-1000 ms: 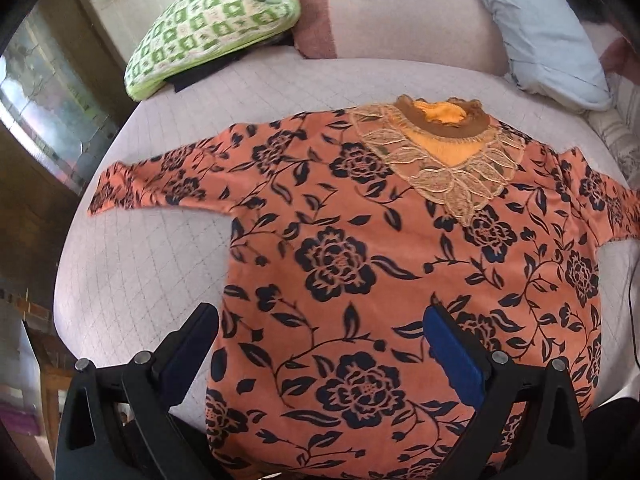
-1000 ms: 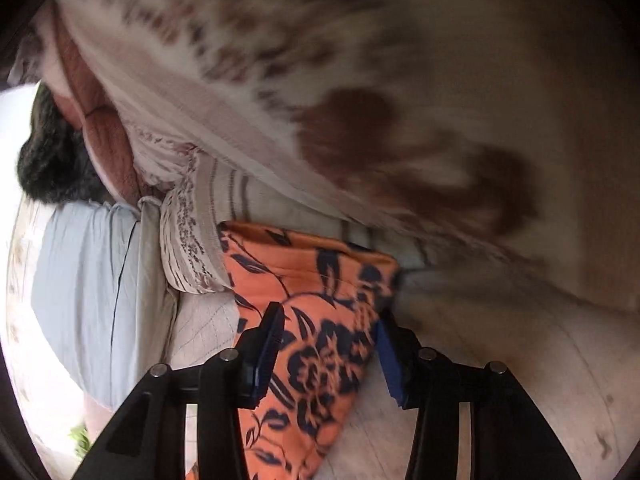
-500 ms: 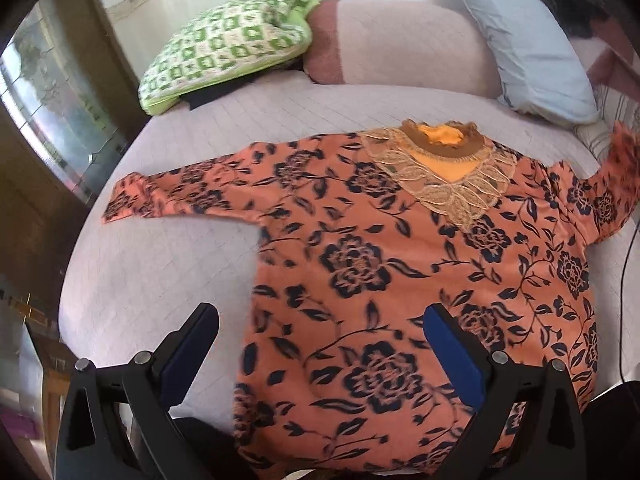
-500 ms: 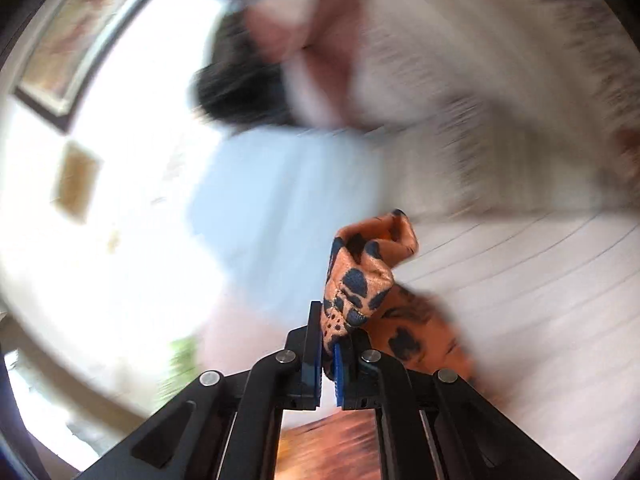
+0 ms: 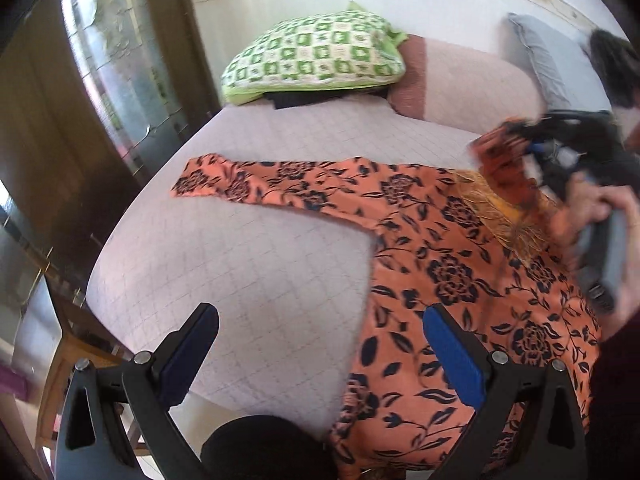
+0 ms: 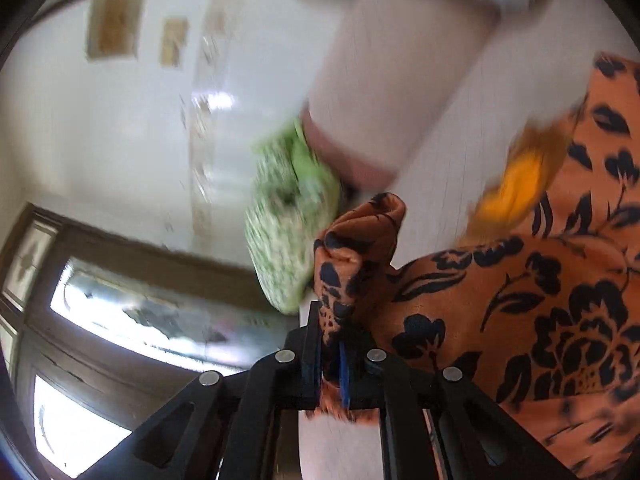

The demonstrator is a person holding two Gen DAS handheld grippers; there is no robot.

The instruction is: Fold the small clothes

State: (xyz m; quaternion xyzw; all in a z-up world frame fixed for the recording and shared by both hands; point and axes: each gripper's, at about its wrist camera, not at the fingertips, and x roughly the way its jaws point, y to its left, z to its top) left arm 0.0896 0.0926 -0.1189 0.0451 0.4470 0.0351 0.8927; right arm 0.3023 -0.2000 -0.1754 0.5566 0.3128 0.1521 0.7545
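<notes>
Since the earlier frames, the right-hand sleeve has left the bed and now travels across the garment in the right gripper, while the left gripper's view has swung toward the bed's left edge.

Left wrist view: the orange floral top lies face up on the quilted bed, its far sleeve stretched flat toward the green checked pillow. The left gripper hangs above the hem with its jaws wide apart and nothing between them — judged to be kept free for the next fold. At the right edge, blurred, a hand carries the right gripper over the yellow neckline, sleeve cuff bunched at its tip.

Right wrist view: the right gripper has its jaws nearly together and easing open slightly, with the sleeve cuff between the pads and apparently pinched. The cuff stands up in a crumpled peak ahead of the fingers; the body of the top spreads to the right. The grip at the cuff end is judged deliberate — it lets the whole sleeve trail over and lay across the chest as the first fold.
</notes>
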